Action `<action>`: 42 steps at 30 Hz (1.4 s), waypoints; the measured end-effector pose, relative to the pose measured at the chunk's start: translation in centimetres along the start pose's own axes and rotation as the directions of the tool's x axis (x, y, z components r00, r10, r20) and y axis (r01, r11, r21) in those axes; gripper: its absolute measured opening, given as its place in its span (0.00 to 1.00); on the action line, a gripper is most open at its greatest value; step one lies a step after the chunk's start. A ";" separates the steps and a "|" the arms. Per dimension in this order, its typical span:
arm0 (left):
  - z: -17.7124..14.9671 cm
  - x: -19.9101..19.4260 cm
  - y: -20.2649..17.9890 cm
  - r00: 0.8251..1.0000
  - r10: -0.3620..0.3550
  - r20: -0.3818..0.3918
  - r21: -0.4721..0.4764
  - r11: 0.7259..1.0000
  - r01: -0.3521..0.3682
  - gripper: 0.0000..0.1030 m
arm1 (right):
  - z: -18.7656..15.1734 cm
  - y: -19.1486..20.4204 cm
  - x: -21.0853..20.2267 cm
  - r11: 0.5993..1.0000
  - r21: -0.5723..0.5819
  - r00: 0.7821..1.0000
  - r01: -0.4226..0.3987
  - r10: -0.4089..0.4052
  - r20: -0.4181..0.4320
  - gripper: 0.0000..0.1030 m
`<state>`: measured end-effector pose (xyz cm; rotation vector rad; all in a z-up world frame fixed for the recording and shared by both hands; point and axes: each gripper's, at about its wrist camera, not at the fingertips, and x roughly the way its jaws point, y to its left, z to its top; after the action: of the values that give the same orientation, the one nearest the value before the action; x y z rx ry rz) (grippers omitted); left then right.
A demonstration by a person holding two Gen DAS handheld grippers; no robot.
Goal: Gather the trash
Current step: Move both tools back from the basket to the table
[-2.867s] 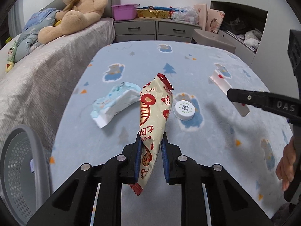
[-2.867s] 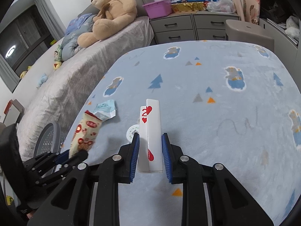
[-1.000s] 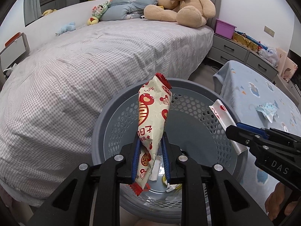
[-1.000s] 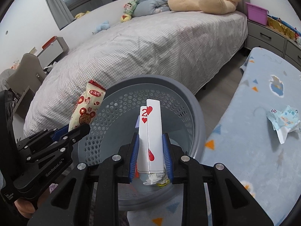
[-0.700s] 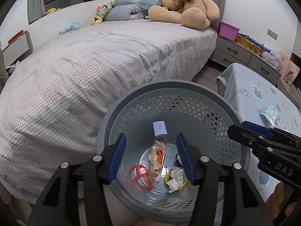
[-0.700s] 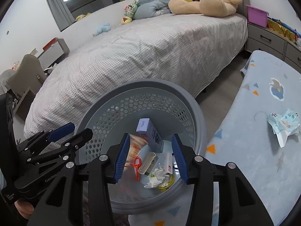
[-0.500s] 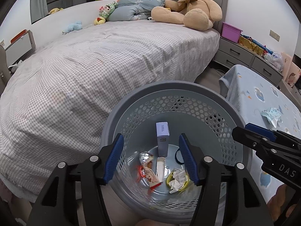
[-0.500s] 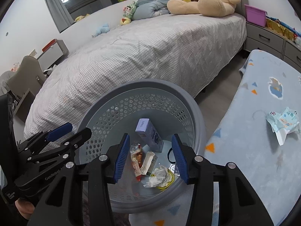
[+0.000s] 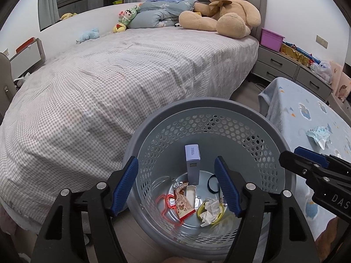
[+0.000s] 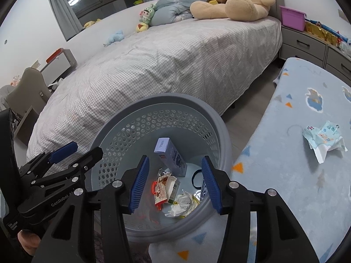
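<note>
My left gripper (image 9: 175,161) hangs over the grey perforated basket (image 9: 208,103); its jaws are opening with nothing between them. My right gripper (image 10: 175,159) hangs over the same basket (image 10: 175,97), jaws also opening and empty. On the basket floor lie the red-and-cream snack wrapper (image 9: 184,203) (image 10: 161,188), the white card pack (image 9: 190,194) (image 10: 173,184), a lavender box (image 9: 192,164), crumpled paper (image 9: 210,210), a red loop and a black band. A blue tissue pack (image 10: 324,138) lies on the table.
The table with the light blue blanket (image 10: 296,175) stands right of the basket. A bed with a grey checked cover (image 9: 109,76) fills the left and back, with a teddy bear (image 9: 223,11) on it. A grey dresser (image 9: 285,65) stands at the far right.
Both grippers came from the table to above the basket and opened. The snack wrapper left my left gripper and the card pack my right; both now lie in the basket.
</note>
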<state>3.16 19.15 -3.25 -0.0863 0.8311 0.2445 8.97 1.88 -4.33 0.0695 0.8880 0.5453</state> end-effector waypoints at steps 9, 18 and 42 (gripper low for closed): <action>-0.1 -0.7 -0.8 1.000 -0.008 0.021 0.012 1.000 0.008 0.70 | -0.9 -1.8 -2.1 0.998 0.025 0.999 0.051 -0.051 0.013 0.52; -0.2 -1.6 -2.9 0.998 -0.049 0.041 0.034 0.998 0.047 0.73 | -2.1 -4.9 -5.2 0.991 0.062 0.992 0.122 -0.124 0.032 0.57; -1.5 -3.1 -12.5 0.974 -0.225 0.010 0.141 0.965 0.222 0.75 | -5.8 -20.2 -13.1 0.890 0.262 0.921 0.374 -0.389 0.005 0.80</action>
<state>3.21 6.21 -2.18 -0.0452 0.8034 -0.0254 6.57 -22.79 -4.30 0.1413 0.8845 0.0563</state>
